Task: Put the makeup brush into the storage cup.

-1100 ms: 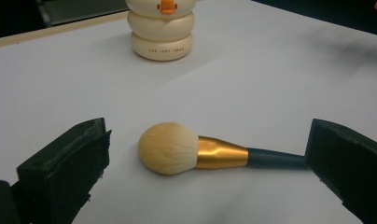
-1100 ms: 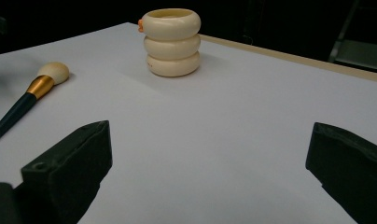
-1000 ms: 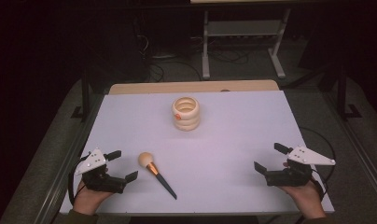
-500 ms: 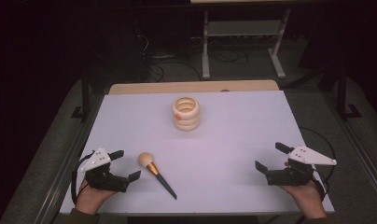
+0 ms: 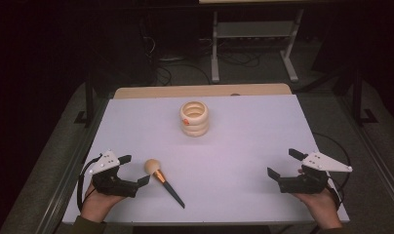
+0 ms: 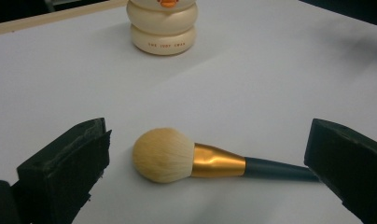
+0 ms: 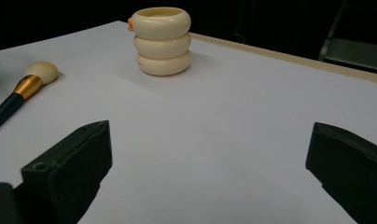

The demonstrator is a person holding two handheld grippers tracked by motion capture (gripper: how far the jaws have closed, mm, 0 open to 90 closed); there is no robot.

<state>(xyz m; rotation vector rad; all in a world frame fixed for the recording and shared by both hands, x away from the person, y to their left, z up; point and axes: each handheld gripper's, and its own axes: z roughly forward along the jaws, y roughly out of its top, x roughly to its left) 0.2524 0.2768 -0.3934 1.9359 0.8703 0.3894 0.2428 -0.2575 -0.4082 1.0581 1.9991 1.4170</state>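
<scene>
The brush lies flat on the white worktop, just beside the left gripper and well apart from the right gripper, so the left hand is clearly the nearer one. In the left gripper view the brush sits right between the two fingers, a little ahead of them, and neither finger touches it. Both grippers' fingers stand wide open and hold nothing.

The brush's long axis runs diagonally in the high view: its pale bristle head points up-left, toward the worktop's far side, and its dark handle trails down-right, toward the person. Seen from the left gripper, that axis lies nearly across the gap between the fingers, not along it, so a grasp would likely need the hand turned first. The ringed holder stands upright farther back, mid-worktop.
</scene>
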